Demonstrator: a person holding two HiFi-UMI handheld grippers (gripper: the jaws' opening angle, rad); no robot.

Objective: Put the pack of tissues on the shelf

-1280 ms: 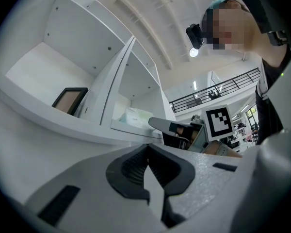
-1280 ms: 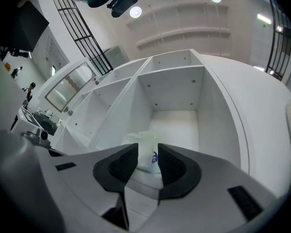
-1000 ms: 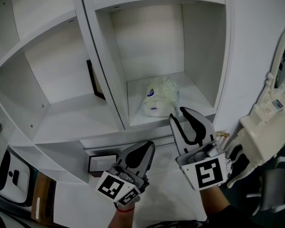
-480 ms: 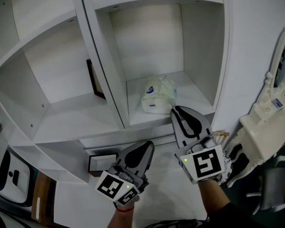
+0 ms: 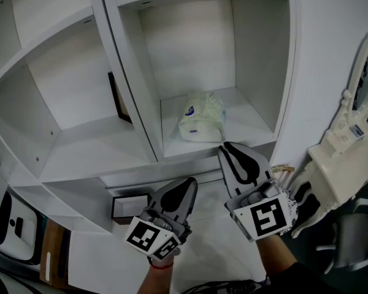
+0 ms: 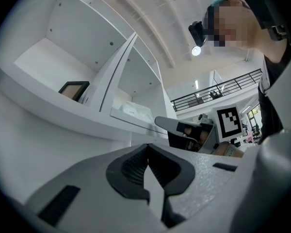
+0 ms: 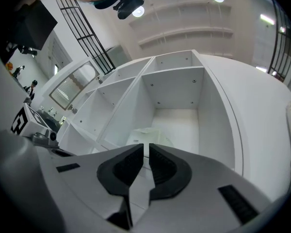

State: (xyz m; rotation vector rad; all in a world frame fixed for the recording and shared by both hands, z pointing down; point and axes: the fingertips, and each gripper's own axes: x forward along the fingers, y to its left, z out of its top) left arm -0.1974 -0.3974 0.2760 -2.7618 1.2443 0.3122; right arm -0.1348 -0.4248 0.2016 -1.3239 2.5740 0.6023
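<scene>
Right gripper view is showing us our right gripper [image 7: 146, 148] just in front of the shelf [image 5: 257, 72]. Its jaws have just been closing and are now standing a slim gap apart, gripping nothing. Our left gripper [image 6: 146, 147] is pressing its jaws together, also empty. The pack of tissues [image 5: 199, 118] is lying in the compartment right of the shelf's divider [image 5: 130, 84], clear of both grippers. Left of that divider, what is probably a picture frame [image 5: 116, 97] is standing.

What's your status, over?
Copy: left gripper shut, empty. The right gripper just closed its fingers to a slit, nothing between. The pack of tissues lies on the shelf, released. Nothing blocking.
</scene>
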